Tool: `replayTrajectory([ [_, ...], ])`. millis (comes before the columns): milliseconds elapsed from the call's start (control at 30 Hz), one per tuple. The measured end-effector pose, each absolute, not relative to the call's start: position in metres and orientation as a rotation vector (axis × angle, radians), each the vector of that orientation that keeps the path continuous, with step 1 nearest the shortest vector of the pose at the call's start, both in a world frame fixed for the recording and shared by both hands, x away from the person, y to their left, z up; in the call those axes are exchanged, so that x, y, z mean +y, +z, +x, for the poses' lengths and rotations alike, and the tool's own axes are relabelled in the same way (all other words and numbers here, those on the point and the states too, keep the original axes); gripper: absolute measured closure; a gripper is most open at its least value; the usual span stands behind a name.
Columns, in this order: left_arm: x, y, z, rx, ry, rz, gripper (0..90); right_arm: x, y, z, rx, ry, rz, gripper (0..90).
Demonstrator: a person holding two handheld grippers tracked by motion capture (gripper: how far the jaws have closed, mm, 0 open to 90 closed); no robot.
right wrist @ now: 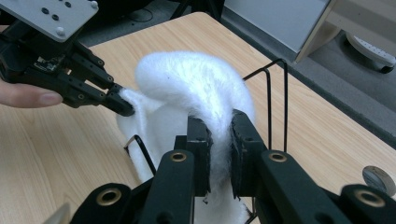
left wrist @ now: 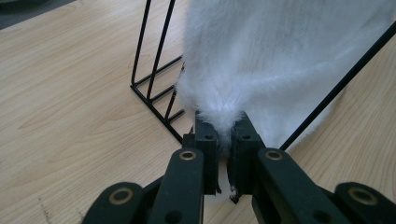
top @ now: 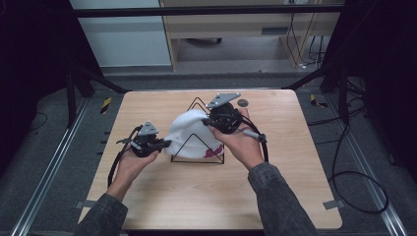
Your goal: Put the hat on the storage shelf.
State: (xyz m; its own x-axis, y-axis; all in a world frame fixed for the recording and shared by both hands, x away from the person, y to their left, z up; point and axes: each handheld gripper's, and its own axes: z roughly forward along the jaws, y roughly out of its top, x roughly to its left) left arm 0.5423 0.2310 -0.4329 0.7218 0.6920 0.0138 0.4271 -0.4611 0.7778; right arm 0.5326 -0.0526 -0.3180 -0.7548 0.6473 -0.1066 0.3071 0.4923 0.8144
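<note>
Both tools were clamped on the fluffy white hat (top: pixel 193 132): the left tool (left wrist: pixel 224 135) on its edge, the right tool (right wrist: pixel 219 140) on its top. It sat over a black wire stand (top: pixel 196 158) mid-table (top: pixel 196 196), a small grey disc (top: pixel 242 103) lying beyond.

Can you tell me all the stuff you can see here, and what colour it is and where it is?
Fluffy cloth: one, white with a dark pink patch at its near corner, draped over the wire rack in the middle of the table.
Wire rack: one, black, triangle-shaped, standing in the middle of the table.
Small round disc: one, dark grey, on the table near the far edge.
Table: one, light wood.
Cables: several, black, on the grey floor at the right.
Left gripper: one, black, shut on the cloth's left edge.
Right gripper: one, black, shut on the cloth's top fold.
Hands: two, in grey sleeves, coming in from the near side.
</note>
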Motion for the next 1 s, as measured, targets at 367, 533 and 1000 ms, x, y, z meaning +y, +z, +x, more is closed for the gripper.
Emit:
replayTrajectory([
  [367, 0.231, -0.436, 0.543, 0.847, 0.413, 2.129, 83.8, -0.052, -0.32, 0.532, 2.353, 1.156, 0.799, 76.9],
  [533, 0.233, -0.441, 0.54, 0.85, 0.399, 2.128, 83.6, -0.051, -0.324, 0.53, 2.357, 1.155, 0.81, 72.4],
  [1000, 0.24, -0.437, 0.524, 0.832, 0.444, 2.112, 72.3, -0.056, -0.321, 0.513, 2.345, 1.17, 0.819, 50.0],
])
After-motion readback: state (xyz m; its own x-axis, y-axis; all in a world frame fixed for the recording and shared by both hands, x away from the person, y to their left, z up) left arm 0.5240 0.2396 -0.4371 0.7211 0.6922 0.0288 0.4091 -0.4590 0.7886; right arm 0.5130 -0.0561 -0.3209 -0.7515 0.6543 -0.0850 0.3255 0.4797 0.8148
